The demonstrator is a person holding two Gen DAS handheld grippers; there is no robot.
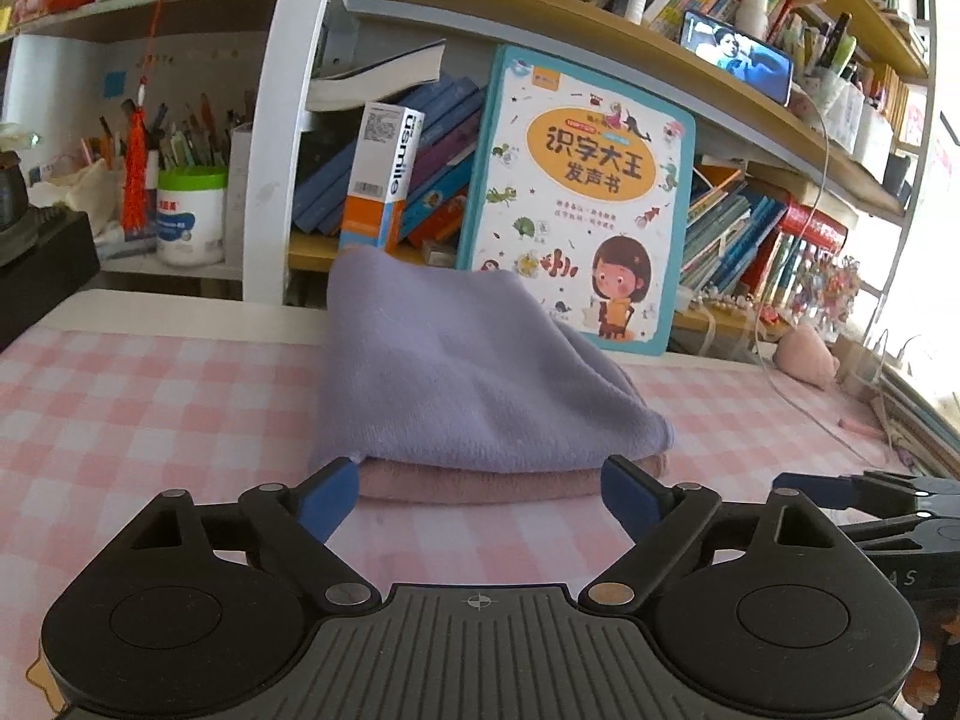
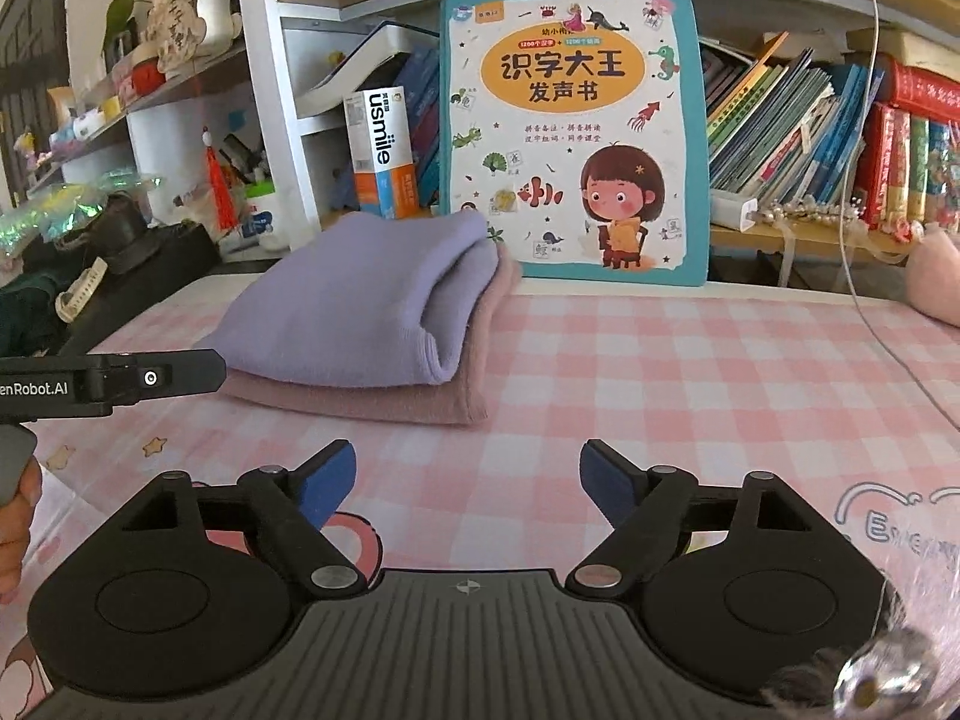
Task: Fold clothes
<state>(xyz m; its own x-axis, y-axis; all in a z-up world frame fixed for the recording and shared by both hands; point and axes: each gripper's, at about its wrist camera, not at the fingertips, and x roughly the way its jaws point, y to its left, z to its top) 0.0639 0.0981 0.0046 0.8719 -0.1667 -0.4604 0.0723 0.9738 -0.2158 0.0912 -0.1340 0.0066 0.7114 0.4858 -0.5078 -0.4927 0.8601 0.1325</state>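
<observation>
A folded lilac garment point(image 1: 474, 372) lies on top of a folded pink garment point(image 1: 480, 480) on the pink checked tablecloth point(image 1: 150, 408). My left gripper point(image 1: 480, 495) stands open just in front of the stack's near edge, its blue fingertips point(image 1: 330, 498) at the level of the pink layer, holding nothing. In the right wrist view the same lilac garment point(image 2: 354, 306) rests on the pink garment point(image 2: 444, 384), left of centre. My right gripper point(image 2: 468, 480) is open and empty, a short way before the stack. The left gripper point(image 2: 120, 381) enters from the left beside the stack.
A children's book point(image 2: 570, 132) leans upright against the shelf behind the stack, with a toothpaste box point(image 2: 384, 150) beside it. Crowded bookshelves point(image 1: 750, 222) run along the back. A white cable point(image 2: 888, 348) crosses the cloth at right, near a pink plush toy point(image 2: 936, 282). A black box point(image 1: 42, 276) sits at left.
</observation>
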